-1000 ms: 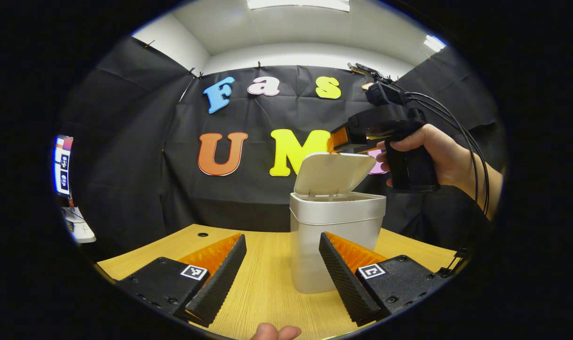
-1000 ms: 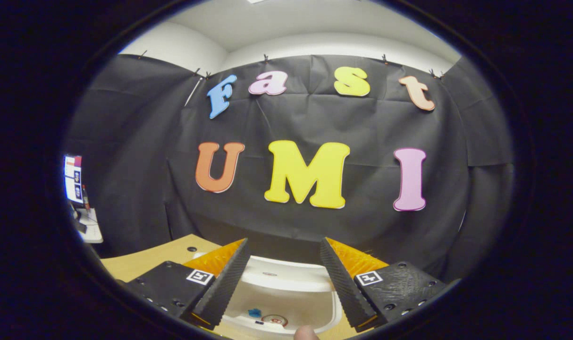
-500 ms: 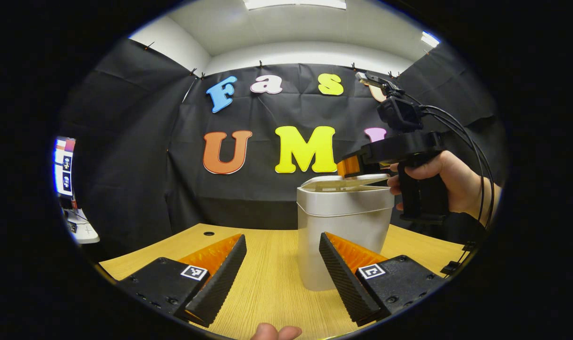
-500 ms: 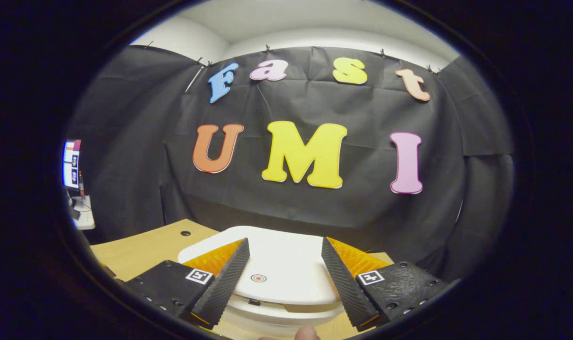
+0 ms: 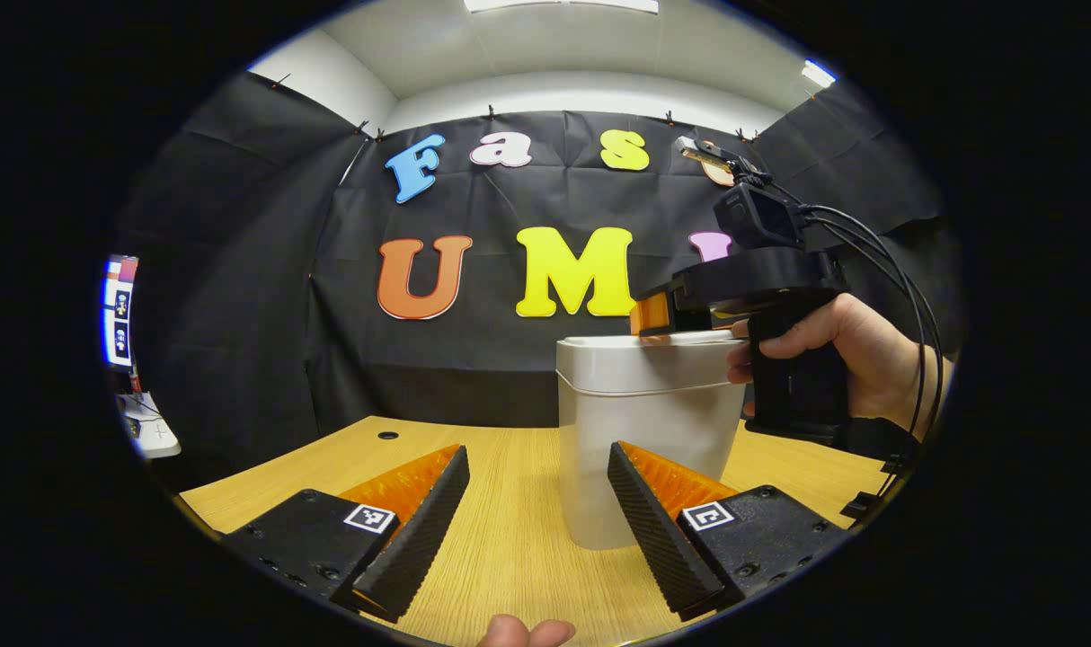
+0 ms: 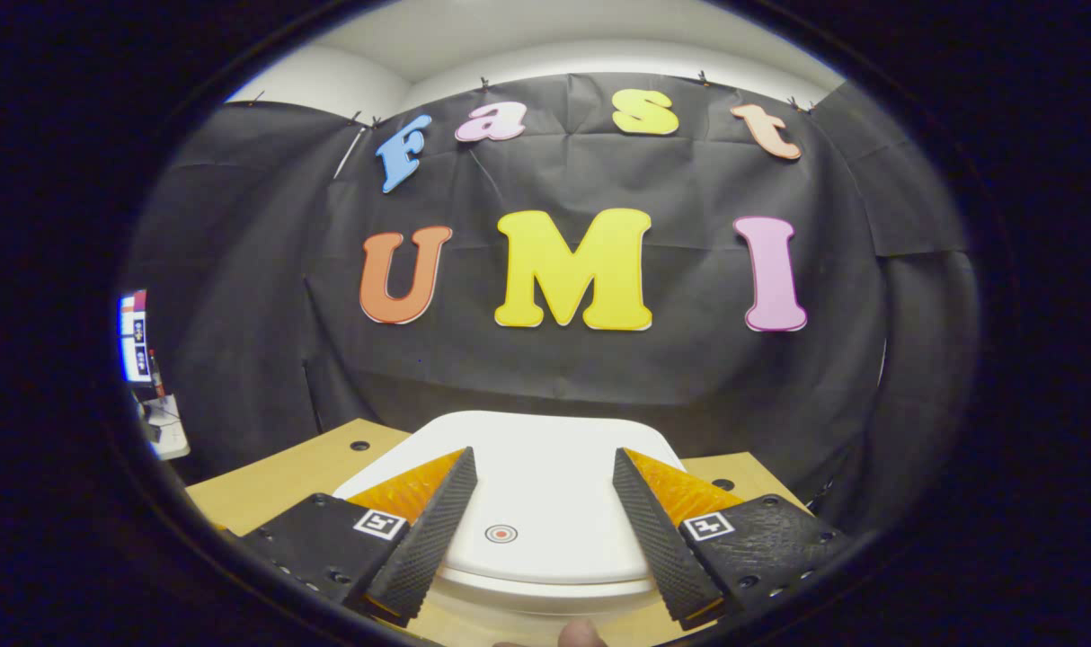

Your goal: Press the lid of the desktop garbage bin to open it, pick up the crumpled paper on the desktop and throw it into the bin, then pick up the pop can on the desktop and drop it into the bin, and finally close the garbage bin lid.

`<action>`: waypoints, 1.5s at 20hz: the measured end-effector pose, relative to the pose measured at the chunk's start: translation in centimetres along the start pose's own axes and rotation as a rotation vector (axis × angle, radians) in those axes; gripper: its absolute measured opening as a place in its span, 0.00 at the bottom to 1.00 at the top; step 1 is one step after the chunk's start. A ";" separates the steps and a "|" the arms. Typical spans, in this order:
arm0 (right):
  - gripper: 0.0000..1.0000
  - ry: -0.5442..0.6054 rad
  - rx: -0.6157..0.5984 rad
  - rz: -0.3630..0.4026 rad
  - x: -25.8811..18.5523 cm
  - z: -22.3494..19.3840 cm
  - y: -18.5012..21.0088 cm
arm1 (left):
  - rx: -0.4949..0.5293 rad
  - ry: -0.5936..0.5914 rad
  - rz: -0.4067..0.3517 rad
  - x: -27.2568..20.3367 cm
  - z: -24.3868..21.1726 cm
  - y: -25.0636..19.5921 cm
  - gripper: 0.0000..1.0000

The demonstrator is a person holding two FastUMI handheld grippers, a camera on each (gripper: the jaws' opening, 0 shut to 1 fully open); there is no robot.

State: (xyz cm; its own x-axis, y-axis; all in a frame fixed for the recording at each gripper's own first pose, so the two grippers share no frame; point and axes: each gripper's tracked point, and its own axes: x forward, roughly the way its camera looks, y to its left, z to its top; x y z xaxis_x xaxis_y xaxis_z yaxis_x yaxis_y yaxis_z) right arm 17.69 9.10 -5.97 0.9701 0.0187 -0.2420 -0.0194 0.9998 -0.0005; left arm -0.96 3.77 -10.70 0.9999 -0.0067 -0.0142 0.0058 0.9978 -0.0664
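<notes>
A: Where does the bin stand?

B: The desktop garbage bin sits upright on the wooden table, straight ahead of the left tongs. Its white lid lies flat on the rim. In the right gripper view the lid has a small round mark near its front edge.

A: And the tongs?

B: The right tongs hang low over the lid with jaws spread wide and nothing between them. In the left gripper view the same tool rests at the top of the bin, a hand round its grip. Whether the fingers actually press the lid, I cannot tell. The left tongs hover near the table, parted and empty.

A: So the closing step looks nearly done. What could spoil it?

B: My guess: a push-latch lid. If the press falls short, the catch may not hold and the lid could spring up when the tongs lift. Push again on a latched lid and it may release instead.

A: Anything else?

B: The bin looks light and tall. A press near the edge, or one with sideways force, could tip or slide it on the smooth wood. Lifting straight up seems safest, since a finger snagging the lid's lip might drag it open.
</notes>
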 end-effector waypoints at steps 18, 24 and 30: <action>0.96 -0.061 0.016 -0.012 -0.3 -0.1 0.2 | 0.022 0.004 0.047 -0.1 0.3 2.0 1.00; 0.93 -0.132 -0.010 0.001 -1.3 1.7 1.3 | 0.041 0.012 0.075 0.2 -0.4 3.4 1.00; 0.95 -0.269 -0.063 0.001 -6.1 4.2 -0.6 | 0.037 0.016 0.106 0.5 -0.8 4.2 1.00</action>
State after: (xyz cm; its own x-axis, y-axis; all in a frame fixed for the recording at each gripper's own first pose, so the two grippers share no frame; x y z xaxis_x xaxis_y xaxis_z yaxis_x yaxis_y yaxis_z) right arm 12.84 8.43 -0.42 0.9993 0.0285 0.0244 -0.0269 0.9977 -0.0625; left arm -0.40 7.86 -11.74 0.9945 0.0985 -0.0350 -0.0995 0.9947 -0.0267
